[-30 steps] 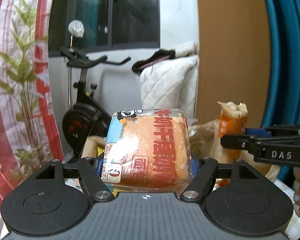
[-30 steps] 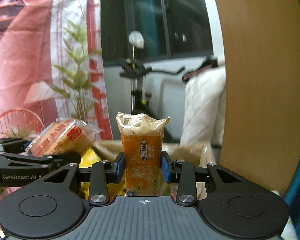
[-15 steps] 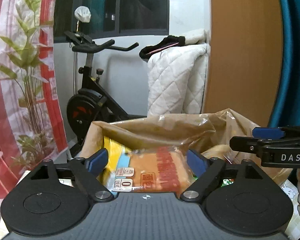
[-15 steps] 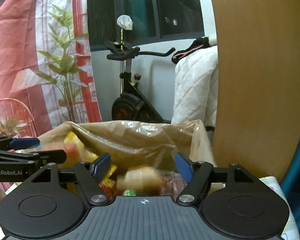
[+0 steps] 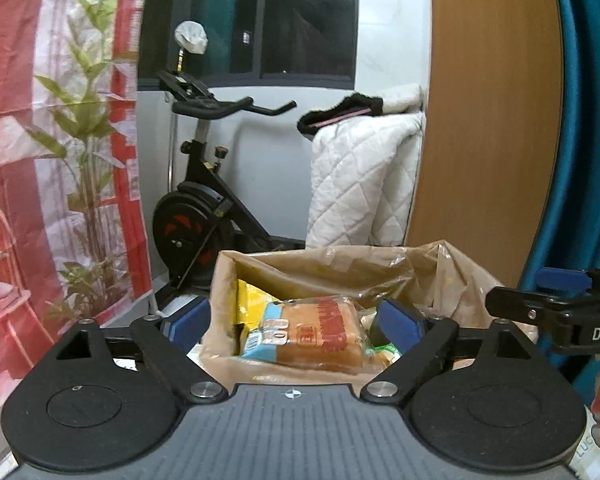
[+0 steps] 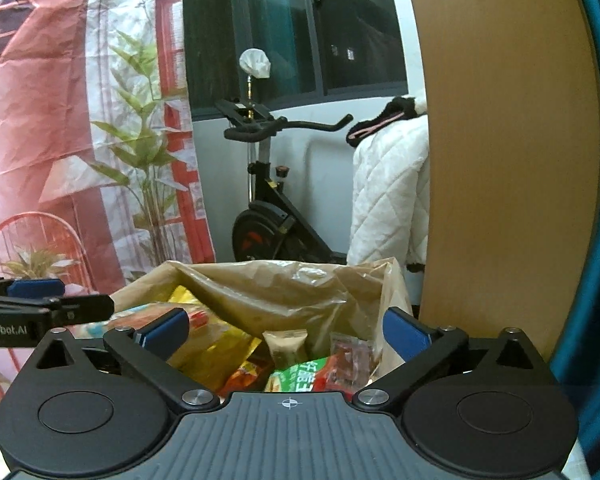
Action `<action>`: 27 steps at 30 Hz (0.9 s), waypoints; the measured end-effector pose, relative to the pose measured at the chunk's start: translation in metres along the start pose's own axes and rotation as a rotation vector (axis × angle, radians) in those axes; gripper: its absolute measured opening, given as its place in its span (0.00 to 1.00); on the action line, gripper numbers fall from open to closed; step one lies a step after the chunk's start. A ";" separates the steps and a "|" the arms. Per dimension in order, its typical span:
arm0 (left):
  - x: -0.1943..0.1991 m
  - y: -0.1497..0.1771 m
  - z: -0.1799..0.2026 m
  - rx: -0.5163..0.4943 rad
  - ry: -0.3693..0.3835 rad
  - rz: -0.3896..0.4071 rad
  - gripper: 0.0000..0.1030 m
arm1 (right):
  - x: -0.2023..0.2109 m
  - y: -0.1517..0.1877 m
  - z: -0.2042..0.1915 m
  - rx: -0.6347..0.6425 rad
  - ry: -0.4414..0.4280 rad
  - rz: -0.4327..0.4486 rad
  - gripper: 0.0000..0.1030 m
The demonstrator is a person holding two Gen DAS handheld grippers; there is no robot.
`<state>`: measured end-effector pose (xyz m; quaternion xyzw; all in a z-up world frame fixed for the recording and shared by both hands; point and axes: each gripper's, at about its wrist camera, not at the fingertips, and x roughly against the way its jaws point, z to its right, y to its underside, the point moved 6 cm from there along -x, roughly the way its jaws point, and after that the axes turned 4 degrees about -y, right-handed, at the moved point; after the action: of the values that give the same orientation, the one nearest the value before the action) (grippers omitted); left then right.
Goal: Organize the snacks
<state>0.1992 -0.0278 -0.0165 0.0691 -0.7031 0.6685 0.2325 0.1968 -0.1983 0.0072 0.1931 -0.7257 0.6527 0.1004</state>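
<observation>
A brown paper bag [image 5: 332, 268] stands open just ahead, holding several snack packets. The bread packet [image 5: 320, 330] with red lettering lies flat on top of them. My left gripper [image 5: 294, 320] hangs over it with jaws opening, pads clear of the packet. In the right wrist view the bag [image 6: 284, 288] shows yellow [image 6: 216, 344], beige [image 6: 286, 346], green [image 6: 296, 376] and red [image 6: 348, 356] packets. My right gripper [image 6: 284, 331] is above them, jaws opening wide with nothing gripped. Each gripper shows at the edge of the other's view: the right one [image 5: 556, 306], the left one [image 6: 40, 306].
An exercise bike [image 5: 204, 216] and a white quilt [image 5: 360, 184] stand behind the bag. A wooden panel [image 5: 488, 120] and a blue curtain [image 5: 584, 120] rise on the right. A red-and-white printed backdrop [image 5: 60, 160] hangs on the left.
Both grippers let go: the bread packet and the orange packet dropped into the bag. Both sets of jaws spread wider and the grippers drew back from the bag.
</observation>
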 end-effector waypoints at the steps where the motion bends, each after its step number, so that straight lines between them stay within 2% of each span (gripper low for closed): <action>1: 0.007 -0.001 -0.002 0.004 -0.005 0.008 0.92 | 0.007 -0.001 -0.003 0.002 0.001 0.006 0.99; 4: 0.026 -0.001 -0.004 0.014 -0.017 0.022 0.93 | 0.026 -0.001 -0.010 -0.002 0.028 0.015 0.99; 9: 0.054 0.002 -0.006 0.031 -0.028 0.032 0.93 | 0.054 -0.001 -0.023 0.002 0.009 0.033 0.99; 17: 0.080 0.007 -0.007 0.052 -0.030 0.027 0.93 | 0.097 0.002 -0.034 0.001 0.026 0.061 0.99; 27: 0.106 0.013 0.003 0.019 -0.119 0.032 0.93 | 0.131 0.006 -0.045 0.001 0.038 0.081 0.99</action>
<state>0.0997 -0.0069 0.0166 0.0996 -0.7101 0.6736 0.1790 0.0712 -0.1731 0.0590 0.1510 -0.7306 0.6601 0.0877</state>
